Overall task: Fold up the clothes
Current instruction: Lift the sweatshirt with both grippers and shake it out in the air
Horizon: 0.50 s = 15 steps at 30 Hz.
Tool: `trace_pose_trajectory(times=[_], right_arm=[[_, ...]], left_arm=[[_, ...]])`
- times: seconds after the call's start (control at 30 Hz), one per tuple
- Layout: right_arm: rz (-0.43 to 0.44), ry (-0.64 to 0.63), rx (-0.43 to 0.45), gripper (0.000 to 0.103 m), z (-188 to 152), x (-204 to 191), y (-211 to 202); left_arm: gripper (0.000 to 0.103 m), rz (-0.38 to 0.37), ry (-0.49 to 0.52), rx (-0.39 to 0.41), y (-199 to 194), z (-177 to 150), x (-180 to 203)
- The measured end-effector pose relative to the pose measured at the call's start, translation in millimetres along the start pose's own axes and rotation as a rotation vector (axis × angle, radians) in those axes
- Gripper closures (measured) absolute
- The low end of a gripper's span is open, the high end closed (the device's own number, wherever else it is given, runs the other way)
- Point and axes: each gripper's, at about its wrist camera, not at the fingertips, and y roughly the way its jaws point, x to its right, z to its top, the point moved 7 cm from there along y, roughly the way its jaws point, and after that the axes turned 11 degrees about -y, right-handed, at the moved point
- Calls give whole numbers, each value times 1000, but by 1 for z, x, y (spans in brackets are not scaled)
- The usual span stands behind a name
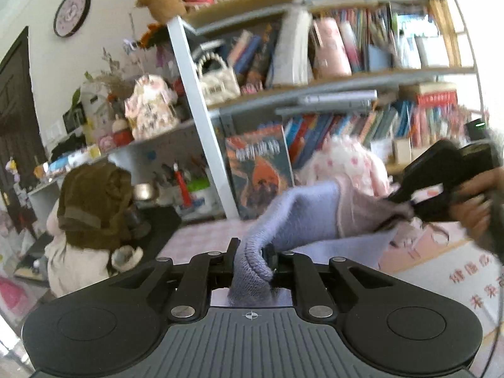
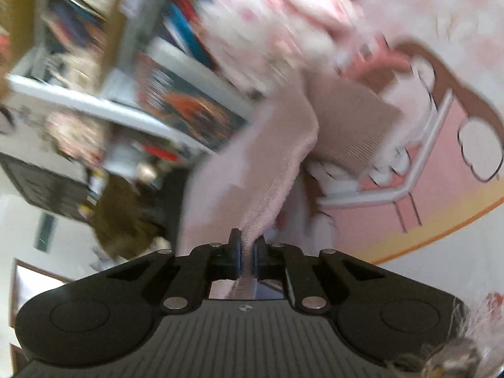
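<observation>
The left gripper (image 1: 252, 256) is pinching a soft purple and pink knit garment (image 1: 315, 211) low in the middle of the left view. Its fingers are closing tight on a thick purple edge. The right gripper (image 2: 247, 253) is also squeezing the cloth, and a thin pink fold is sitting between its nearly closed fingers at the bottom middle of the right view. In the left view, that gripper is showing at the right edge, with a hand (image 1: 475, 201) wrapping around it.

The garment is hanging in the air between the two grippers, stretching across the lower middle of the left view. It is not lying flat, and no neat fold is showing. So the folding is looking unfinished, but how many folds are already made is hard to tell.

Under it, a pink table cover (image 2: 441, 173) with a cartoon drawing is filling the right side of the right view. A fluffy pink and white pile (image 1: 352, 160) is sitting just behind the garment and may be getting in the way. A bookshelf (image 1: 346, 78) is filling the top, and a brown stuffed toy (image 1: 94, 204) is sitting at the left. The right view is blurry.
</observation>
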Motion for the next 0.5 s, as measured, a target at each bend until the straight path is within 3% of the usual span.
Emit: trace_pose_trajectory(times=[0.2,0.33,0.5], right_arm=[[155,-95,265,96,13,-87,-92],[221,-260,387,96,2,-150,-154],[298,-471,535,96,-15,-228,-233]], left_arm=[[90,-169,-99,180,-24,43,-33],[91,-333,-187,325,-57,78,-57],[90,-458,-184,528,-98,123,-69]])
